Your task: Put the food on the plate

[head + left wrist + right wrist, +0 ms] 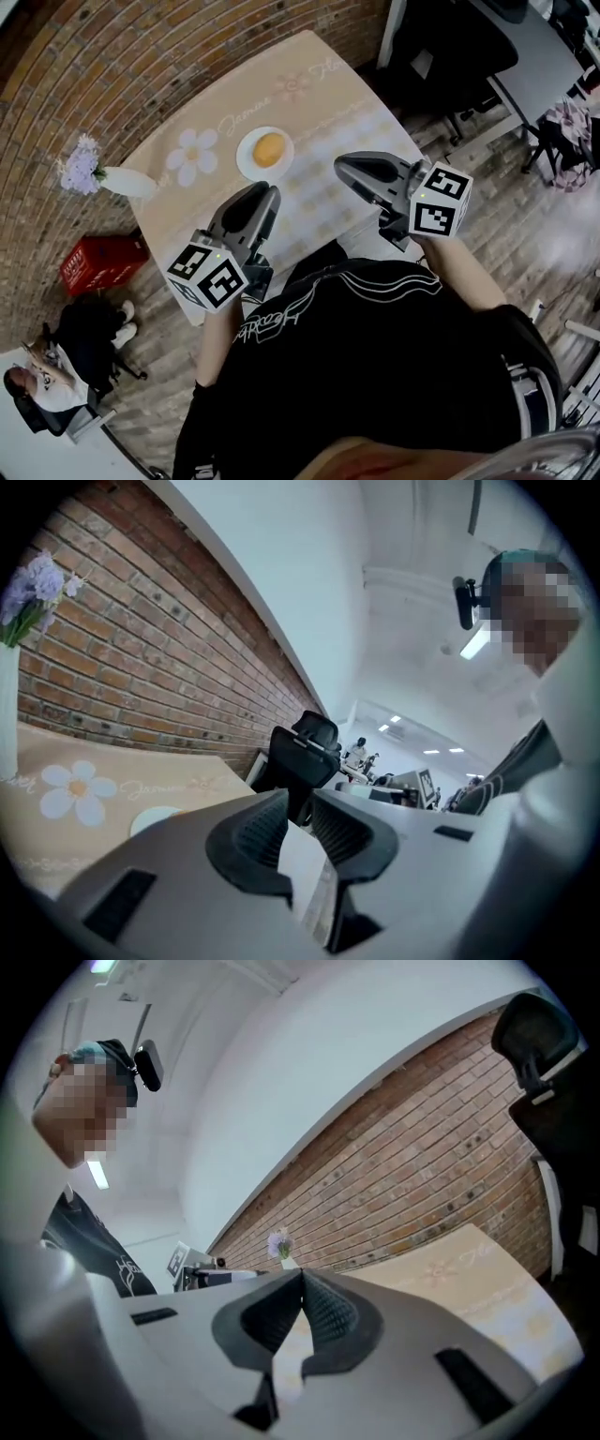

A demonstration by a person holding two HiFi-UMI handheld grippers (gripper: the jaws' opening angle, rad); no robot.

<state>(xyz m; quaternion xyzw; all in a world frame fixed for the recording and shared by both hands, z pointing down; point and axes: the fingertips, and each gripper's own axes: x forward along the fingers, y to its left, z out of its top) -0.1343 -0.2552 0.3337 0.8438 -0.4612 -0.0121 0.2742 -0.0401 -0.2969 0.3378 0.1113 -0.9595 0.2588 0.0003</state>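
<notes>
Food (269, 149) sits on plate (245, 165), mid-tabletop (319, 103); task looks done. Both tongs hang clear and empty, likely parked: left tongs (266, 191) slightly parted, right tongs (341, 167) clenched.

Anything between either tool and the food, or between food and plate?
Nothing visible. The food already lies on the plate; only bare tablecloth separates it from the left tool and right tool. The vase stands off to the left.

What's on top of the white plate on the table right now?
One round, orange-yellow piece of food sits on the plate, near its middle. The plate surface beneath it is covered.
</notes>
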